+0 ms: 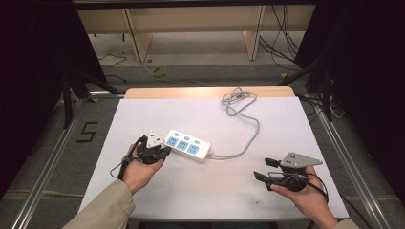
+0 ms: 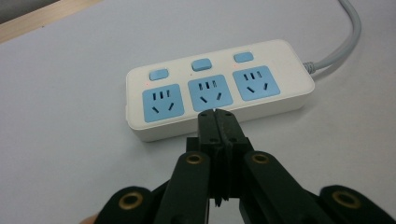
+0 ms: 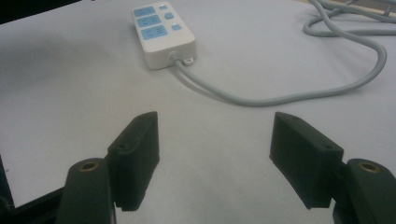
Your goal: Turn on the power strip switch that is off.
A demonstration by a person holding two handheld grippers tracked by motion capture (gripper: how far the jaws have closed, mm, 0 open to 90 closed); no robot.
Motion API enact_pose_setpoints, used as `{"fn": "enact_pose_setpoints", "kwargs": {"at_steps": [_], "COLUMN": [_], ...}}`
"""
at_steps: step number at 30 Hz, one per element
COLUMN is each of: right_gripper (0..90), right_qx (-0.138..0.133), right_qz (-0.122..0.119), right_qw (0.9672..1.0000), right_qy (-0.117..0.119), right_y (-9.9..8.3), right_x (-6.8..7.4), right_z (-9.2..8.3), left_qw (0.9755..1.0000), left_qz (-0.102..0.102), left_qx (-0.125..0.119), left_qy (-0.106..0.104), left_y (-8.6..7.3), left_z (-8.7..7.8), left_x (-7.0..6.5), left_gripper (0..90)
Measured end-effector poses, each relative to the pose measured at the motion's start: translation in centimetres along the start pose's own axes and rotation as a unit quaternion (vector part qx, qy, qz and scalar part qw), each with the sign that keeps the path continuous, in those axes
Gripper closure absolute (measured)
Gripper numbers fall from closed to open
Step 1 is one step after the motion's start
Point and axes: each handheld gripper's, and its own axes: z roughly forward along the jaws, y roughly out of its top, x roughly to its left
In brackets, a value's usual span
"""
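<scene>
Closed left hand-held gripper (image 2: 215, 113) before power strip (image 2: 219, 86)

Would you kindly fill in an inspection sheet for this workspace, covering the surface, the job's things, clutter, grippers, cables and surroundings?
Surface: white table top, with a bare wooden strip at its far edge.
Job's things: white power strip with three blue sockets and three blue buttons, lying flat; nothing is plugged into it.
Clutter: nothing seen.
Grippers: left gripper is shut on nothing, its tips in front of the middle socket; whether they touch it cannot be told. Right gripper is open and empty, well away from the strip.
Cables: grey cord runs from the strip's end across the table to a loose coil at the far edge.
Surroundings: floor beyond with wooden furniture legs and loose wires.
</scene>
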Motion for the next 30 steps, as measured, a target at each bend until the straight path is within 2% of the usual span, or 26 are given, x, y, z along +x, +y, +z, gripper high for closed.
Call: {"fn": "enact_pose_setpoints", "kwargs": {"at_steps": [30], "right_gripper": [32.8], "right_qx": [0.003], "right_qz": [-0.002], "right_qw": [1.0], "right_qy": [0.001], "right_y": [0.0], "right_x": [0.0], "right_z": [0.0], "left_qw": [0.9999], "left_qz": [-0.003], "left_qx": [0.011], "left_qy": [-0.003], "left_y": [1.5], "left_z": [1.6], "left_x": [0.0], "left_gripper": [90.0]}}
